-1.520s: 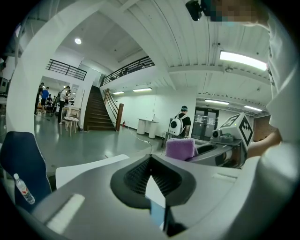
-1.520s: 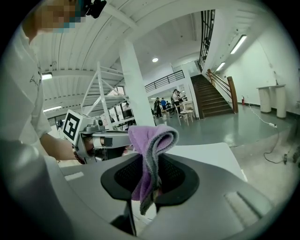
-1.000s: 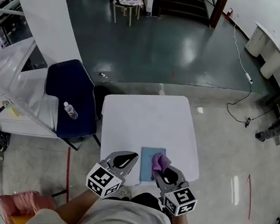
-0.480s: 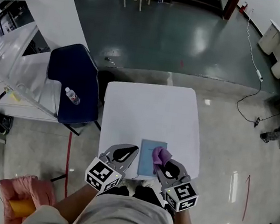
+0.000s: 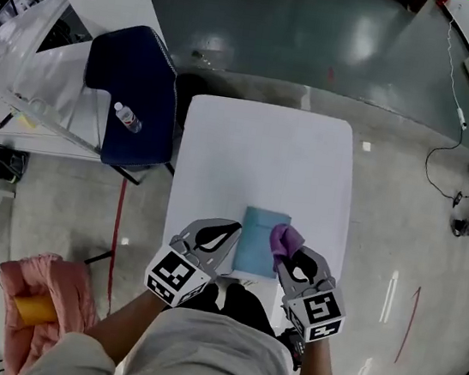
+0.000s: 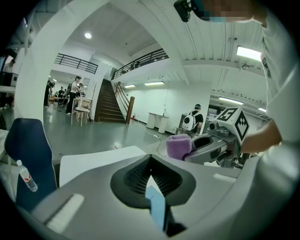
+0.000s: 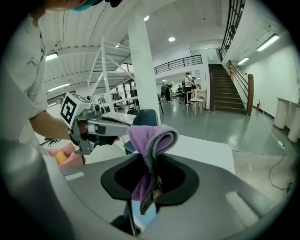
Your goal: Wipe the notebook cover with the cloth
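- Got the notebook (image 5: 254,241) lying flat at the near edge of the table (image 5: 256,159), about mid-width, blue cover up.
- Guessing thin, light and slidey on that smooth top, so worth pinning at its left edge during the wipe. Cover looks stiff enough, nothing fragile.
- Got the cloth (image 5: 286,238), purple and floppy, bunched and clamped tight in the right gripper (image 5: 287,255), sitting over the notebook's right edge. Soft stuff, so best held by the bunch with a loose fold left free for rubbing.
- Left gripper (image 5: 231,225): jaws closed on nothing, tips just beside the notebook's left edge. Can't tell touching or not from above.
- Looking along the left gripper gives a blue sliver of notebook under the jaw slit, plus the cloth side-on. No such detail from the head view.
- Looking along the right gripper shows the cloth folded over and dropping down between the jaws. Just a purple blob from overhead.
- Only getting the layout from the head view: chair (image 5: 131,94) with a bottle (image 5: 127,117) beside the table's far left corner.
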Demonstrator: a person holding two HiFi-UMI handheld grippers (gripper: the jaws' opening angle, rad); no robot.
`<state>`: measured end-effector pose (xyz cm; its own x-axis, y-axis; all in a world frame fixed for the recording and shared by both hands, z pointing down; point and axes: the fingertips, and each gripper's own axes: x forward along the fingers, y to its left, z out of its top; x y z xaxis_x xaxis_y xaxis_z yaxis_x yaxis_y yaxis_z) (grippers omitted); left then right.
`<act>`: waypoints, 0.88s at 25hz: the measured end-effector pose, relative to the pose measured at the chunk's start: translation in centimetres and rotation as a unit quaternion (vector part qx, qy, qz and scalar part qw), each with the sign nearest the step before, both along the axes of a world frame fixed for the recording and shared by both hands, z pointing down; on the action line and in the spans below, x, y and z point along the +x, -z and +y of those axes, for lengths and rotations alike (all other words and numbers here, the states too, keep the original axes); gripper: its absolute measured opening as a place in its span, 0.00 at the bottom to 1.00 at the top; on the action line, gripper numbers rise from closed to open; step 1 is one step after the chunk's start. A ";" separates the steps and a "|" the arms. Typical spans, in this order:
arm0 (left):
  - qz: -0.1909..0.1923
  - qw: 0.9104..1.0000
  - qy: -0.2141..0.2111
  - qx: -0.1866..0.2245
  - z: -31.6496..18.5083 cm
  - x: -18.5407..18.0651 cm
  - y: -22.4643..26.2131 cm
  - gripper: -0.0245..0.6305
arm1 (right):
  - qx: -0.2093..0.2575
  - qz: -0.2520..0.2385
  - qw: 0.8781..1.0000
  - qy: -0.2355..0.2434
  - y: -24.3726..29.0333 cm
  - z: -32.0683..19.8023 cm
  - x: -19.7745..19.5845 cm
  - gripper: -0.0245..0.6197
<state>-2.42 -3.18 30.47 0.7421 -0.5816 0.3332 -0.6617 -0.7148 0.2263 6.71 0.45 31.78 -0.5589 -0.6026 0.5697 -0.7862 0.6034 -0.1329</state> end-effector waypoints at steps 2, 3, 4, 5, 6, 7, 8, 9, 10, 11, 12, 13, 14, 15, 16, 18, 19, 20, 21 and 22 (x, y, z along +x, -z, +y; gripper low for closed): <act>-0.003 1.000 0.007 -0.007 -0.5 -0.3 -0.8 0.04 | -0.004 0.007 1.000 0.003 -0.6 -0.6 0.2 0.20; -0.005 1.000 0.010 -0.010 -0.7 -0.5 -1.2 0.04 | -0.004 0.009 1.000 0.004 -0.9 -1.0 0.2 0.21; -0.006 1.000 0.014 -0.014 -1.0 -0.7 -1.7 0.04 | -0.004 0.012 1.000 0.006 -1.2 -1.3 0.2 0.20; -0.008 1.000 0.018 -0.017 -1.2 -0.9 -2.1 0.04 | -0.004 0.015 1.000 0.008 -1.6 -1.6 0.1 0.20; -0.010 1.000 0.022 -0.020 -1.3 -1.1 -2.6 0.04 | -0.005 0.020 1.000 0.012 -2.1 -1.8 0.0 0.20; -0.013 0.999 0.025 -0.023 -1.4 -1.2 -3.1 0.04 | -0.008 0.027 0.999 0.019 -2.7 -1.9 0.0 0.20; -0.015 0.999 0.028 -0.024 -1.5 -1.2 -3.6 0.04 | -0.012 0.035 0.999 0.026 -3.3 -2.0 0.0 0.20; -0.018 0.999 0.031 -0.025 -1.7 -1.1 -3.9 0.04 | -0.015 0.043 0.998 0.033 -3.9 -2.1 0.1 0.21; -0.021 0.999 0.033 -0.026 -2.0 -1.1 -4.3 0.04 | -0.018 0.050 0.998 0.040 -4.4 -2.3 0.1 0.21; -0.022 0.999 0.034 -0.029 -2.3 -1.1 -4.7 0.04 | -0.021 0.055 0.997 0.045 -4.9 -2.6 0.0 0.21; -0.022 0.999 0.036 -0.033 -2.5 -1.2 -5.1 0.04 | -0.024 0.058 0.997 0.049 -5.3 -2.8 -0.1 0.21; -0.022 0.998 0.038 -0.037 -2.7 -1.3 -5.5 0.04 | -0.027 0.060 0.996 0.053 -5.7 -3.1 -0.2 0.21; -0.023 0.998 0.040 -0.040 -2.8 -1.5 -6.0 0.04 | -0.030 0.062 0.996 0.056 -6.2 -3.3 -0.4 0.21; -0.023 0.998 0.042 -0.043 -2.9 -1.6 -6.5 0.04 | -0.032 0.065 0.996 0.058 -6.6 -3.4 -0.6 0.21; -0.023 0.998 0.044 -0.047 -2.9 -1.8 -7.0 0.04 | -0.034 0.068 0.995 0.061 -7.1 -3.5 -0.7 0.21; -0.023 0.997 0.049 -0.055 -3.0 -2.1 -7.9 0.04 | -0.038 0.076 0.994 0.068 -8.1 -3.8 -0.9 0.21; -0.024 0.997 0.051 -0.059 -3.1 -2.2 -8.4 0.04 | -0.040 0.083 0.993 0.072 -8.6 -4.0 -0.9 0.21; -0.024 0.996 0.052 -0.063 -3.2 -2.3 -8.9 0.04 | -0.041 0.092 0.992 0.078 -9.1 -4.1 -1.0 0.21; -0.024 0.996 0.053 -0.066 -3.3 -2.3 -9.3 0.04 | -0.042 0.102 0.990 0.085 -9.6 -4.3 -1.0 0.21; -0.024 0.996 0.053 -0.068 -3.3 -2.2 -9.7 0.04 | -0.044 0.111 0.988 0.093 -10.1 -4.4 -1.0 0.21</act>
